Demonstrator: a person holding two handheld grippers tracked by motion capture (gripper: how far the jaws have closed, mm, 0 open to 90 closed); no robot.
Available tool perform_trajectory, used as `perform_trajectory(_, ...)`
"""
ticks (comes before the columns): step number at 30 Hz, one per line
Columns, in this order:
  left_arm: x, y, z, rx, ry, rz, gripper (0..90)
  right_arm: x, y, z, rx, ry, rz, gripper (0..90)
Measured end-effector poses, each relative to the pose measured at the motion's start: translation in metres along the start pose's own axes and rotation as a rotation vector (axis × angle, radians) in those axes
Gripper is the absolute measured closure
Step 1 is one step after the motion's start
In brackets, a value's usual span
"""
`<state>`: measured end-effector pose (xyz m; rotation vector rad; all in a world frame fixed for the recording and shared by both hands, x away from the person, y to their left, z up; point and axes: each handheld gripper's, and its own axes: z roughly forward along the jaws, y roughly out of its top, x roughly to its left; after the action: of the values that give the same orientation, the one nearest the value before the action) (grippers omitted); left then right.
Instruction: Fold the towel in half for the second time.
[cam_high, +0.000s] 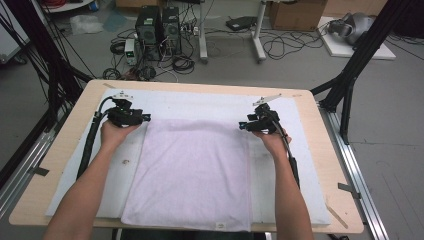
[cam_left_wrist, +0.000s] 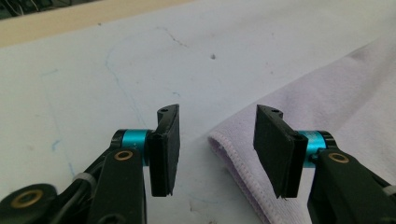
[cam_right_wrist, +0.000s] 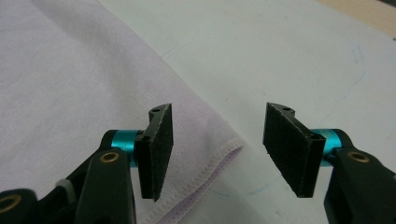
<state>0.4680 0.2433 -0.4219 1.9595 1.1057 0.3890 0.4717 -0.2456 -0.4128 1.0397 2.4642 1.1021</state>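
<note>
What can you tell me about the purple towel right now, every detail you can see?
The towel is pale lilac, soft terry-like cloth with stitched hems, lying flat and roughly square on the white mat. Its near edge reaches the table's front. Each far corner sits between the open jaws of a tool: left tool, right tool. Neither grips it yet.

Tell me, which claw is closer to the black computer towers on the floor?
Left. The left claw sits at the towel's far left corner, nearly below the computer towers; the right claw is farther over, at the far right corner.
</note>
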Motion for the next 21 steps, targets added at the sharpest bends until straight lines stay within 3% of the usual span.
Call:
perform_trajectory(6,-0.004,-0.009,0.020,0.082,0.007,-0.002,43.0,-0.001,-0.006,0.016,0.059,0.015,0.020,43.1)
perform_trajectory(8,-0.005,-0.010,0.022,0.077,0.019,-0.001,43.3,-0.002,-0.009,0.019,0.075,0.032,0.034,47.1)
perform_trajectory(9,-0.005,-0.010,0.022,0.075,0.017,0.004,47.8,-0.003,-0.011,0.021,0.081,0.041,0.036,50.8)
perform_trajectory(11,-0.007,-0.010,0.023,0.075,-0.005,0.019,67.0,-0.001,-0.014,0.021,0.078,0.031,0.027,58.0)
perform_trajectory(13,-0.009,-0.010,0.023,0.075,-0.018,0.030,81.7,-0.002,-0.018,0.020,0.063,0.069,0.023,73.2)
perform_trajectory(15,-0.010,-0.009,0.022,0.071,-0.006,0.033,84.1,-0.004,-0.018,0.016,0.060,0.088,0.030,82.9)
perform_trajectory(21,-0.011,-0.003,0.014,-0.002,0.011,0.028,86.3,-0.007,-0.015,0.002,0.027,0.042,0.043,85.9)
